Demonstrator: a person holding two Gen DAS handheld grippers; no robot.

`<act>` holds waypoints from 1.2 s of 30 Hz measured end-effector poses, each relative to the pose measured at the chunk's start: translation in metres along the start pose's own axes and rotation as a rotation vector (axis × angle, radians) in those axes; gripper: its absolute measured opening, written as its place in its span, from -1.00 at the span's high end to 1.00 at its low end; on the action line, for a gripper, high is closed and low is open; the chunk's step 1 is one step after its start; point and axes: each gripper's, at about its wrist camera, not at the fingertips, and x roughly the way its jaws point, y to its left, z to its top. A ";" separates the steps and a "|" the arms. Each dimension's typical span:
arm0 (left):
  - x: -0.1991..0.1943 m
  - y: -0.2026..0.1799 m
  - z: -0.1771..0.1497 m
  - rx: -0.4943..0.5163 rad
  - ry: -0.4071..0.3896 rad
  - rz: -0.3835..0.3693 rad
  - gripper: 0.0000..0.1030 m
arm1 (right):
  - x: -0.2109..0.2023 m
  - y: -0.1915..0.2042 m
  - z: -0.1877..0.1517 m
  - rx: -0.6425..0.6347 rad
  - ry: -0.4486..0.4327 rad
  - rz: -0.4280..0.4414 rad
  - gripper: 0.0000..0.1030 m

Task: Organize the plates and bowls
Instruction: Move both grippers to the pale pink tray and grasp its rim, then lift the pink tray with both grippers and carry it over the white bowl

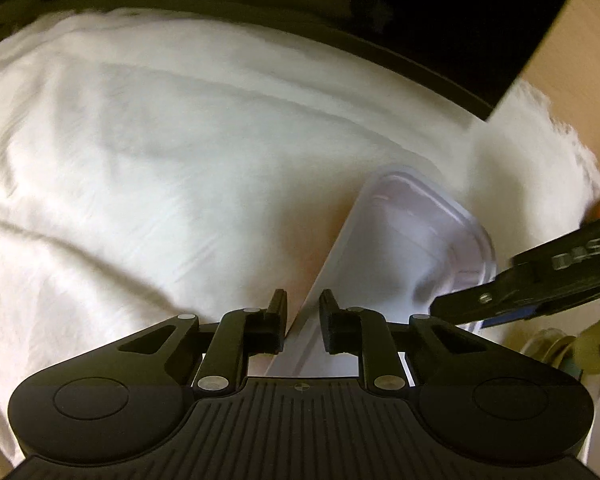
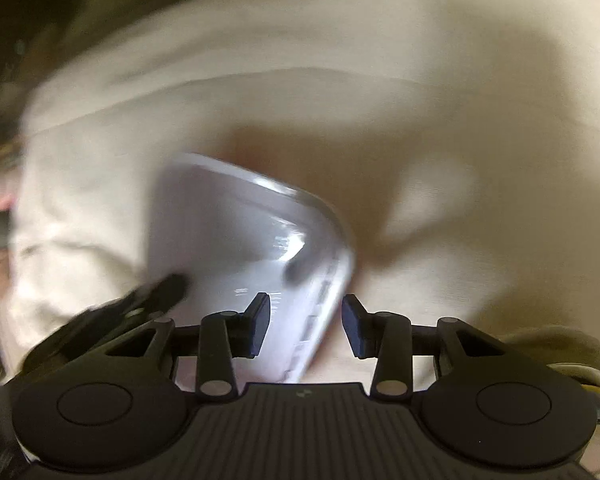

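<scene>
Item: clear plastic tray point(image 1: 416, 248), above white cloth point(image 1: 160, 152). My left gripper point(image 1: 303, 314), slightly parted, straddles its edge. Right view only: my right gripper point(image 2: 306, 320) gapes around its rim; blurred.

The right wrist view is smeared with motion, so the tray point(image 2: 236, 240) rim and its hold are unclear. On the left, the tray point(image 1: 412, 240) near end hides behind the fingers point(image 1: 278, 316); blurred clutter point(image 1: 560, 348) is cut off at right
</scene>
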 end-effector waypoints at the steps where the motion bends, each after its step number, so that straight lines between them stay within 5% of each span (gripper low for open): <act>1: -0.002 0.005 -0.002 -0.015 -0.005 -0.001 0.61 | -0.002 0.008 -0.003 -0.026 -0.008 0.026 0.20; 9: 0.012 0.042 -0.023 -0.207 0.078 -0.131 0.70 | 0.006 0.032 -0.009 -0.134 -0.056 0.028 0.20; 16: 0.005 0.041 -0.032 -0.236 0.066 -0.186 0.70 | 0.036 0.037 -0.024 -0.112 0.016 -0.033 0.22; 20: -0.016 0.039 -0.034 -0.214 0.025 -0.194 0.70 | 0.028 0.042 -0.032 -0.136 -0.028 -0.027 0.28; 25: -0.056 0.027 -0.030 -0.190 -0.051 -0.239 0.65 | -0.014 0.042 -0.042 -0.154 -0.115 0.025 0.28; 36: -0.148 -0.080 -0.014 0.085 -0.200 -0.378 0.60 | -0.151 -0.004 -0.098 -0.100 -0.349 0.152 0.28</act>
